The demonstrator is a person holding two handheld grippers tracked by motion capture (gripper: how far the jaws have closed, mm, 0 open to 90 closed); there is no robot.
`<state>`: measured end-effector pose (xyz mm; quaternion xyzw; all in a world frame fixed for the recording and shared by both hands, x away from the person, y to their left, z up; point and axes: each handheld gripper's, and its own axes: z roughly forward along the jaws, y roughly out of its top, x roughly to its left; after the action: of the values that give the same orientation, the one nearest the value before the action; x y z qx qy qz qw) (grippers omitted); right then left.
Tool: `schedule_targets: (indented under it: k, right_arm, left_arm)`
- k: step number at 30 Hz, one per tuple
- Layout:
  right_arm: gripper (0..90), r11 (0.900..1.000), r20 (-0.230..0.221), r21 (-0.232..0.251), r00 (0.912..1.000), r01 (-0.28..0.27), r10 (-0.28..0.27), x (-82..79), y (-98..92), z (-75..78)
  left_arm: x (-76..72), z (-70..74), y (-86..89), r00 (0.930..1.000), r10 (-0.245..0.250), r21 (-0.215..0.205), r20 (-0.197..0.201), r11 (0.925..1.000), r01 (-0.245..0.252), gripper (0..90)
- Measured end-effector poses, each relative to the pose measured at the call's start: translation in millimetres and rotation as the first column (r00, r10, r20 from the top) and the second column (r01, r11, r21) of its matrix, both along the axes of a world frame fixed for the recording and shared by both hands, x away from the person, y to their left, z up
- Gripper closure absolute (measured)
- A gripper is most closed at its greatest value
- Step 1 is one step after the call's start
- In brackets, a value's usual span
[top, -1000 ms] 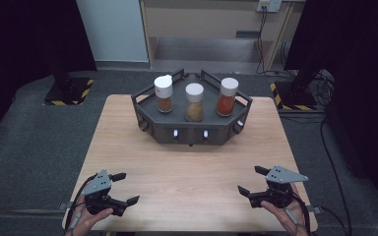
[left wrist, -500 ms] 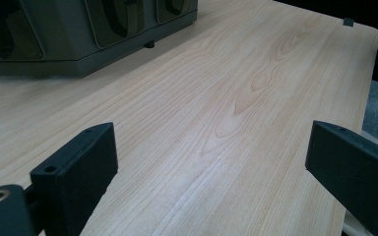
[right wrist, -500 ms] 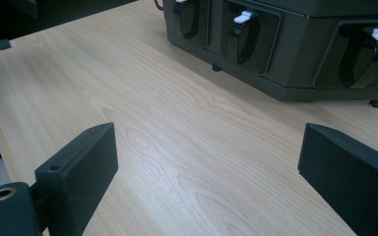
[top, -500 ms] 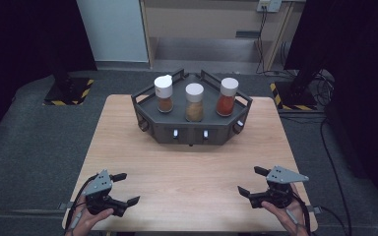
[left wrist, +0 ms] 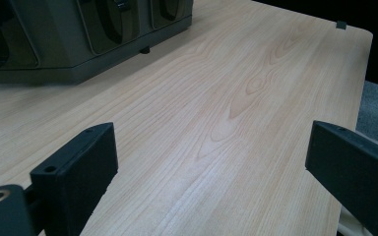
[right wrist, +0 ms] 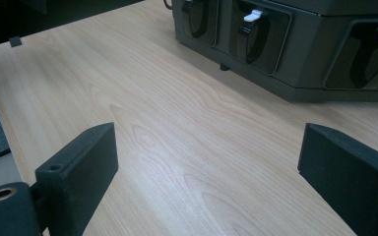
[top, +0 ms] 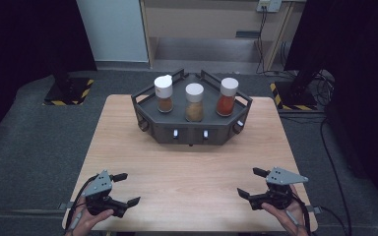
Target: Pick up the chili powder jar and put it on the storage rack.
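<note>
Three jars stand in the rack at the counter's far edge, contents unclear; left gripper and right gripper gape wide, empty, near corners.

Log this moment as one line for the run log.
left tongs: open, empty, near table edge | right tongs: open, empty, near table edge | three spice jars: upright on grey rack, untouched

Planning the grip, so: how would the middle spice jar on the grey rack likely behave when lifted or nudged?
The middle spice jar is tall and narrow with a white cap, so a high push may tip it. It looks roughly two-thirds full of tan powder, so probably light. Its clear round wall could be slippery and, once tipped, roll within the rack.
</note>
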<state>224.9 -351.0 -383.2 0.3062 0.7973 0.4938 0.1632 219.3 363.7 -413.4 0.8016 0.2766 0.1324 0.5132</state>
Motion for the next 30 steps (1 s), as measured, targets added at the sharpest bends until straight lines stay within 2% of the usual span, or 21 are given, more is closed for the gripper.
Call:
schedule_targets:
  k: [7,12,16,22,30]
  right_arm:
    - [8.1,1.0,0.005,0.014,1.0,0.002,-0.002,-0.5,-2.5,-1.5]
    - [7.2,0.999,0.031,0.037,0.9993,0.018,-0.019,-5.5,-6.8,-2.8]
    - [7.0,0.999,0.033,0.045,0.999,0.031,-0.032,-6.6,-9.3,-3.3]
    - [7.0,0.998,0.059,0.048,0.9973,0.042,-0.044,-11.1,-12.2,-4.0]
    - [6.6,0.997,0.05,0.055,0.9976,0.045,-0.048,-10.5,-16.6,-5.2]
  left_arm:
    - [-3.3,-0.7,2.8,0.9997,0.014,-0.02,0.02,0.9997,-0.013,4.5]
    - [-6.8,-1.7,5.0,0.9987,0.03,-0.039,0.041,0.9988,-0.028,4.5]
    - [-9.3,-2.7,7.2,0.9975,0.049,-0.052,0.051,0.9976,-0.046,4.5]
    - [-14.3,-4.8,10.8,0.9932,0.091,-0.076,0.073,0.9934,-0.085,4.2]
    - [-16.9,-7.6,16.1,0.9881,0.134,-0.107,0.076,0.9863,-0.125,3.7]
